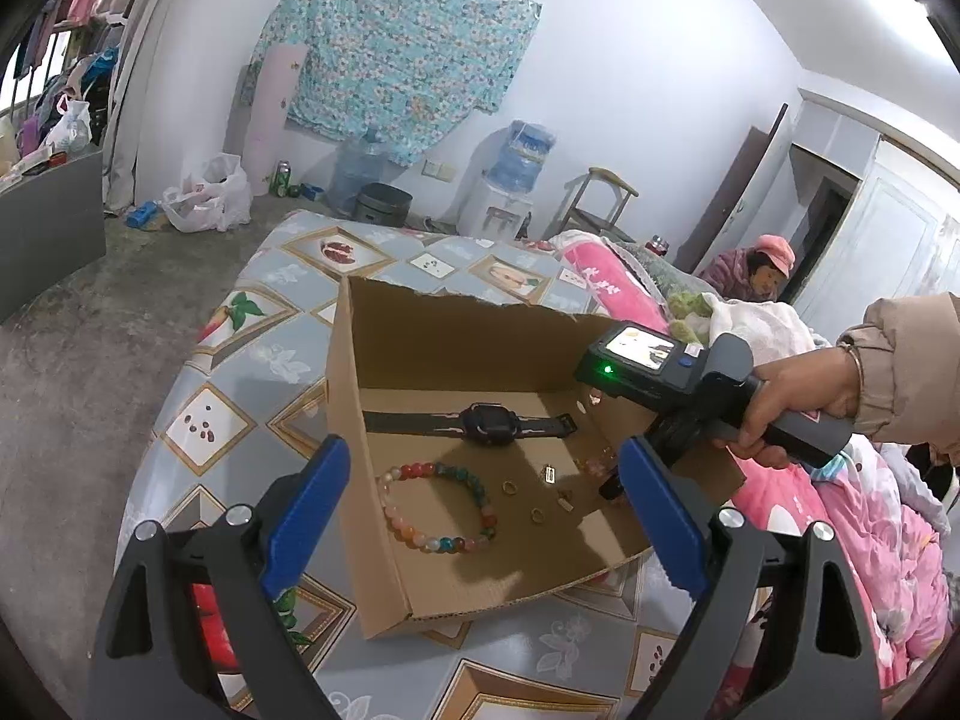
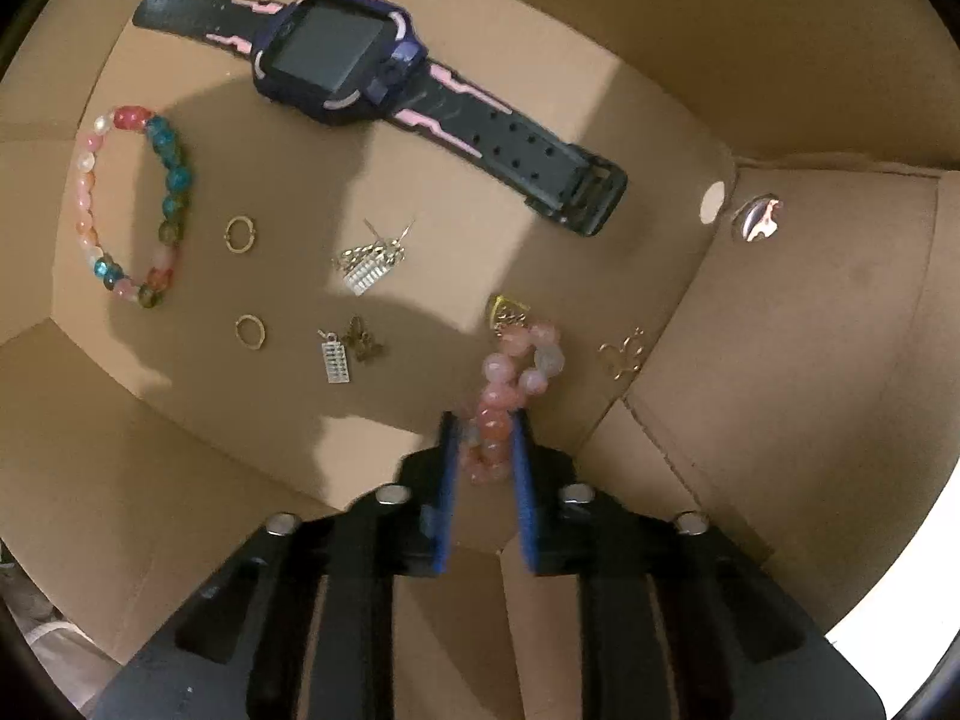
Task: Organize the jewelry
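Observation:
An open cardboard box (image 1: pixel 345 360) sits on the table and holds the jewelry. In the right wrist view a dark watch with pink trim (image 2: pixel 336 66) lies at the back, with a multicoloured bead bracelet (image 2: pixel 171 180) at the left. Two gold rings (image 2: pixel 240 234) and small silver charms (image 2: pixel 372 264) are scattered mid-floor, and a gold pendant (image 2: pixel 624 351) lies near the right wall. My right gripper (image 2: pixel 485 420) points steeply down into the box, shut on a pink bead bracelet (image 2: pixel 516 360). My left gripper (image 1: pixel 483 447) hovers over the box's near side, open and holding nothing.
The box rests on a tablecloth with a fruit pattern (image 1: pixel 240 408). Pink bedding (image 1: pixel 840 510) is piled to the right of the table. A person in a pink hat (image 1: pixel 762 270) sits at the back right. The box walls (image 2: pixel 780 360) close in around my right gripper.

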`<action>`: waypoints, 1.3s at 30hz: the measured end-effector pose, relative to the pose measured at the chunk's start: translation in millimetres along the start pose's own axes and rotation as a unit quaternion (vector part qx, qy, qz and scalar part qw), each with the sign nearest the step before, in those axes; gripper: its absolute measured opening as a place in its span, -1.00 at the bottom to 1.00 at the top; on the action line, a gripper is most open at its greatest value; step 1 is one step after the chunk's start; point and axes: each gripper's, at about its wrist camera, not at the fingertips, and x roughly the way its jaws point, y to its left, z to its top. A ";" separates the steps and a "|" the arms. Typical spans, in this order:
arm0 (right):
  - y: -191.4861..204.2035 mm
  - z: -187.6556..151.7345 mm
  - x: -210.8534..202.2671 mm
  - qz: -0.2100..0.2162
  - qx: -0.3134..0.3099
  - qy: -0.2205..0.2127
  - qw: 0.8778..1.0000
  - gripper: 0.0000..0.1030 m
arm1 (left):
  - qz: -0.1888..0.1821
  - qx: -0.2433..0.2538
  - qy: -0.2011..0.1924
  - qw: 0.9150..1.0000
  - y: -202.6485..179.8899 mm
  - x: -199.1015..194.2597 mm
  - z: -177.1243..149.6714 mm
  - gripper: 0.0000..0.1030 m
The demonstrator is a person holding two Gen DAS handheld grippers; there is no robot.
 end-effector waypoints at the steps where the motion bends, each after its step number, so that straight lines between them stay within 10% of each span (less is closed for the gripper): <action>1: -0.9 -1.4 -2.3 0.003 -0.001 -0.005 1.000 -0.86 | -0.001 0.000 0.000 1.000 0.2 0.0 -0.2 0.73; 13: -5.8 -49.8 -40.6 0.055 -0.011 -0.035 0.998 -0.84 | 0.007 -0.002 0.003 1.000 -0.4 -2.8 -0.1 0.73; 20: -28.5 -82.0 -95.7 0.038 0.019 -0.163 0.986 -0.58 | 0.023 -0.001 0.003 1.000 -3.1 -5.3 0.7 0.73; 26: -40.7 -139.1 -160.8 0.050 0.059 -0.368 0.927 -0.05 | 0.049 0.008 -0.003 0.999 -17.7 -8.9 2.5 0.86; 34: 17.3 -240.3 -140.7 0.031 0.168 -0.579 0.797 0.57 | 0.109 0.047 -0.014 0.993 -57.8 -11.7 0.5 0.89; 39: 29.7 -261.6 -121.3 0.025 0.220 -0.586 0.780 0.77 | 0.176 0.069 -0.020 0.982 -82.5 -9.9 -9.6 0.89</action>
